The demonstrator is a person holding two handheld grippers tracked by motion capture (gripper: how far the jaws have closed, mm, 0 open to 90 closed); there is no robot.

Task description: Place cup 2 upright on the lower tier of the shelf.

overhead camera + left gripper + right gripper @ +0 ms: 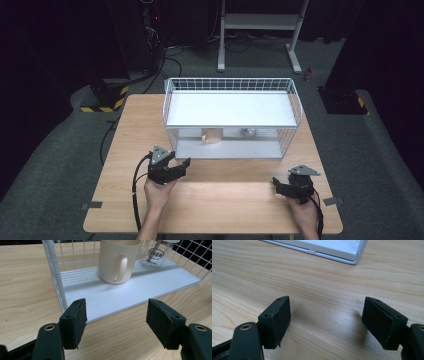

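A: What did the surface and the room look like?

B: A pale wooden table (240, 200) stood on grey carpet in a dark room. Beyond it were the legs of a white metal stand (260, 30) and black cables on the floor, with yellow-and-black striped tape off to the far left.

A: And the containers?

B: A white wire rack (230, 117) with two flat shelves sat ahead of both tongs, at the far middle of the table. On its lower shelf, straight ahead of the left tongs (116, 317), stood a cream mug (117, 261), upright, handle turned toward those tongs. Just beyond it and to its right was a clear glass jar (155, 256) with dark lettering; I could not tell what it held. The upper shelf looked bare.

A: How were the tongs?

B: The left tongs (175, 167) were spread wide apart, holding nothing, just short of the lower shelf's front edge. The right tongs (282, 187) were also spread apart and held nothing, over bare wood, with the rack's near corner ahead of them.

A: Anything in the way?

B: The rack's left front post (57, 275) rose just beyond the left-hand jaw, and wire mesh closed the rack's sides and back. The front was open toward the mug.
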